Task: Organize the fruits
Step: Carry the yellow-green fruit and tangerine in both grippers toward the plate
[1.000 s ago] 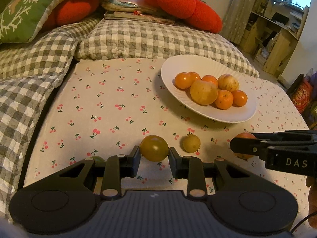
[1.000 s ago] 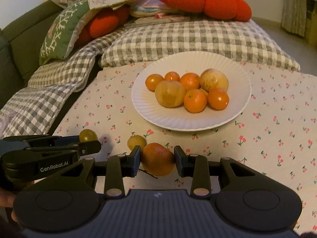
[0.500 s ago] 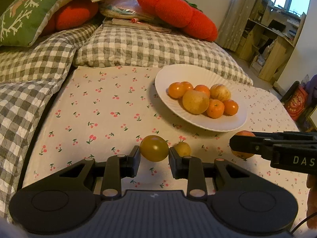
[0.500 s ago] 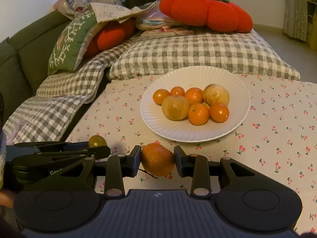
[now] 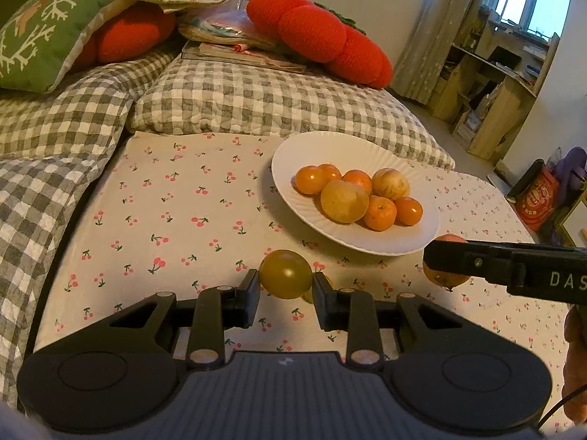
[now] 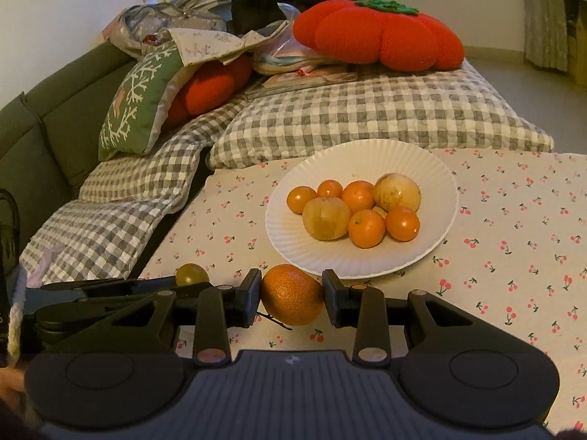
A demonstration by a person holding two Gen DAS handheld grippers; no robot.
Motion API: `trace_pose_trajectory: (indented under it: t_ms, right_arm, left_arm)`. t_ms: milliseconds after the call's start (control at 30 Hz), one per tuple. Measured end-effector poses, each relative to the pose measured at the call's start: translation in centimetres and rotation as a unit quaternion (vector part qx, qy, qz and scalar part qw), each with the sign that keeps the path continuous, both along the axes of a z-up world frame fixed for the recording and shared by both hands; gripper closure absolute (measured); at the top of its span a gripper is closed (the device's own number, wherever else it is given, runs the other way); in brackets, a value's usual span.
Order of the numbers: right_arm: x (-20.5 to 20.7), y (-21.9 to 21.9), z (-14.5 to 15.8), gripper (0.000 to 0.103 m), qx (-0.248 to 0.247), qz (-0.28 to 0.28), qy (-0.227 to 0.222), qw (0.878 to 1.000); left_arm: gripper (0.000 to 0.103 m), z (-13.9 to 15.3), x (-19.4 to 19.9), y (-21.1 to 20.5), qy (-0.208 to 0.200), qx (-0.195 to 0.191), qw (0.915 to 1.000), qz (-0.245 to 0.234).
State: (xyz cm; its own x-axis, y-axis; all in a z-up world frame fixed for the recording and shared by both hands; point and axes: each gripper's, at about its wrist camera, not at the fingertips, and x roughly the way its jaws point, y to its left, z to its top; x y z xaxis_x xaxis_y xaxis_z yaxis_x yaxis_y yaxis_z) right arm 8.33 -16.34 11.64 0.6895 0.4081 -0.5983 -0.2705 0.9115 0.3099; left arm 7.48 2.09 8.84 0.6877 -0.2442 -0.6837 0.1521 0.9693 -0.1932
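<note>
- a cream cloth printed with small red cherries (image 5: pixel 176 227) covered the worktop, with grey-and-white checked quilted cushions (image 5: pixel 264 106) along its far edge.
- a big red knitted tomato-shaped cushion (image 6: pixel 378 33) lay on the checked cushions, and a green pillow with a white branch pattern (image 6: pixel 139 102) leaned to the left of it.
- a round white ribbed plate (image 6: pixel 293 242) sat on the cloth and carried a heap of fruit: five small orange mandarins (image 6: pixel 367 228) and two larger pale yellow round fruits (image 6: pixel 326 218), all touching one another.
- the right gripper (image 6: pixel 292 295) was clamped narrowly on a round orange mandarin with a pitted skin (image 6: pixel 292 294), one pad on each side, just in front of the plate's near rim.
- the left gripper (image 5: pixel 285 275) was closed narrowly on a small round olive-green fruit (image 5: pixel 285 274), held above the cloth, near the plate's near-left rim.
- a second small yellow-green fruit (image 5: pixel 307 295) lay on the cloth, mostly hidden behind the held one and the gripper's right finger (image 5: pixel 324 300).
- in the left wrist view the right gripper came in from the right edge, level, the mandarin showing behind its finger.
</note>
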Motion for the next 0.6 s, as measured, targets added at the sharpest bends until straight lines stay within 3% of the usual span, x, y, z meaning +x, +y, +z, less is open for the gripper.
trace_pose_trajectory:
  t_ms: [600]
  right_arm:
    - [0.1, -1.8, 1.2, 0.070, 0.033, -0.011, -0.013, 0.999]
  left_arm:
    - [0.079, 0.9, -0.1, -0.5, -0.014, -0.012, 0.9998, 0.000]
